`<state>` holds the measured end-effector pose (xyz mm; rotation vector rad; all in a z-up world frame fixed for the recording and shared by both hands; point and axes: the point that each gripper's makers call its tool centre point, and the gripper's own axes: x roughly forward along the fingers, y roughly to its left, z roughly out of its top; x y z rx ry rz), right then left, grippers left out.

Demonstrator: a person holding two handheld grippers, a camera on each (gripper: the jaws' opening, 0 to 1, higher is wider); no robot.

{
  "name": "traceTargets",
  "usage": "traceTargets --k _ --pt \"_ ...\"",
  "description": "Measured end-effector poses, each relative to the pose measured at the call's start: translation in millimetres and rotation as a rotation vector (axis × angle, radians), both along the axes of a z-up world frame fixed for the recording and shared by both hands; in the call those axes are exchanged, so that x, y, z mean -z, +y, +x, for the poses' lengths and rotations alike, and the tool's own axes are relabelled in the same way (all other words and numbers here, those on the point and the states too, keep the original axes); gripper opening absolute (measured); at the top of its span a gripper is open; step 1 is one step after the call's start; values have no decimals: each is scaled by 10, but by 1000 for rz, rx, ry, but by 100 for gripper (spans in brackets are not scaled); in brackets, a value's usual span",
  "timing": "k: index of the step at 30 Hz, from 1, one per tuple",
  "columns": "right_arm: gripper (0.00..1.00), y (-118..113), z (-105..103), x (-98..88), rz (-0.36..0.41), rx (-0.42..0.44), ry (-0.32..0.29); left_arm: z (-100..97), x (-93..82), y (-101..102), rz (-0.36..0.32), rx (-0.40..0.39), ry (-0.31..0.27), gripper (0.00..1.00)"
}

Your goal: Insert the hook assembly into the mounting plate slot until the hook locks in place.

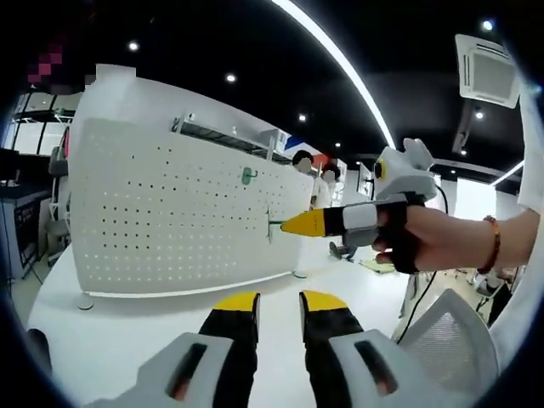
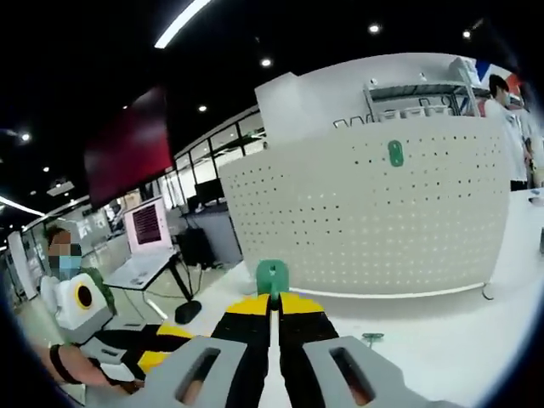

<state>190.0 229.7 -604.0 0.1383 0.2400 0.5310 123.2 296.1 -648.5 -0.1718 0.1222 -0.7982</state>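
The right gripper [image 2: 274, 308] is clenched on a small green hook [image 2: 273, 277], which sticks up between its yellow tips in the lower middle of the right gripper view. In the left gripper view, that same gripper reaches in from the right, held by a person's hand [image 1: 429, 240], and its yellow tip is right at the white board with holes [image 1: 170, 212], where a thin green piece shows at the tip near the middle of the frame. The board stands upright on the white counter [image 1: 110, 340]. A second green hook [image 1: 248, 176] already hangs higher up on the board, above and left of the tip. Another small green piece [image 2: 372, 338] lies on the counter at the lower right of the right gripper view. The left gripper [image 1: 279, 308] sits at the bottom of its own view with its jaws apart and nothing between them. The hook looks like small, light, hard plastic. It will not bend much, but it may slip or twist if held loosely. I think it is best to hold it by its flat back part, so the peg end stays free to go into a hole. Push gently and straight, because the board might tip or slide.
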Motion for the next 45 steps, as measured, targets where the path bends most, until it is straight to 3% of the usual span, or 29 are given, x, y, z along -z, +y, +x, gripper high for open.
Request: traceTargets --k 15,31,43,45 --pt "1 -139 419 -395 -48 120 -101 -72 39 41 11 54 20 27" --pt "1 -273 790 -567 -55 250 -146 -132 150 167 20 79 60 29" --pt "1 -321 1022 -718 -45 314 -182 -116 129 208 19 72 52 28" --pt "1 -350 1066 -756 -44 327 -193 -118 138 221 42 60 26 27"
